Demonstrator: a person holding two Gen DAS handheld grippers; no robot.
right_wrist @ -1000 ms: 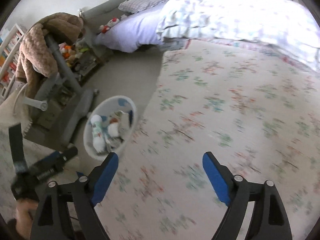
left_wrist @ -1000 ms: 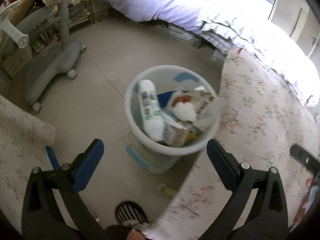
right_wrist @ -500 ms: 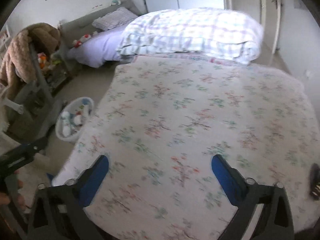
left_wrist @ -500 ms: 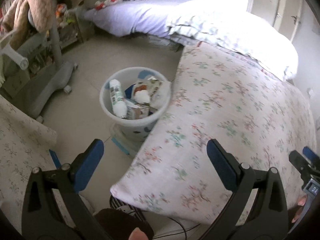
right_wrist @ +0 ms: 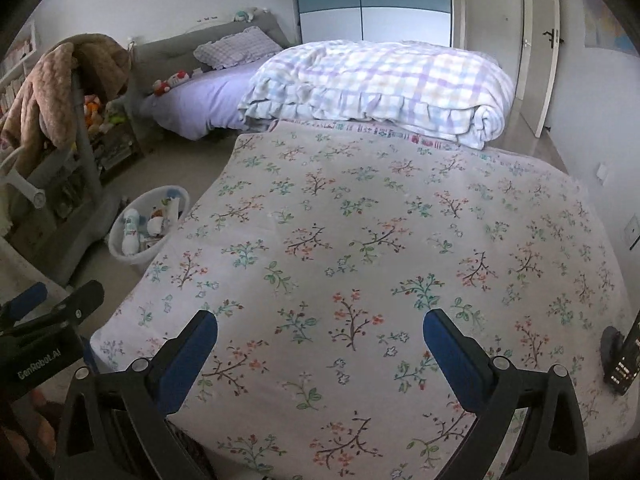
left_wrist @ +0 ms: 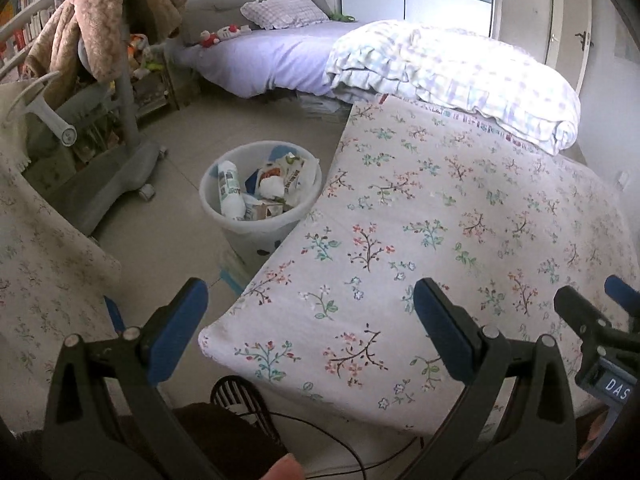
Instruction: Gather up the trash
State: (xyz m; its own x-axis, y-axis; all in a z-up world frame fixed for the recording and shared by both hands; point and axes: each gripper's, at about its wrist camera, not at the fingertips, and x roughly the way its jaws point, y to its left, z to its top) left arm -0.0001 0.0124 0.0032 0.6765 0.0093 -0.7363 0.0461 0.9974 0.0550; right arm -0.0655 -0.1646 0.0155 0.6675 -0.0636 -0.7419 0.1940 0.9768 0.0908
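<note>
While both pairs of blue-padded fingers stand spread wide with nothing between them, the left gripper (left_wrist: pixel 308 320) and the right gripper (right_wrist: pixel 320 344) hang over the near end of a floral bedsheet (right_wrist: pixel 360 240); the right one's jaws have just been opening. Beyond the sheet's left edge, on the floor, sits the white trash bin (left_wrist: pixel 240 224), filled with a white bottle (left_wrist: pixel 230 192), wrappers and a carton. A grey chair base (left_wrist: pixel 112 184) stands near it. At the right view's far right edge lies a dark object (right_wrist: pixel 622 354), possibly a remote, too cropped to tell. Farther back, a checked quilt (right_wrist: pixel 380 84) lies folded.
</note>
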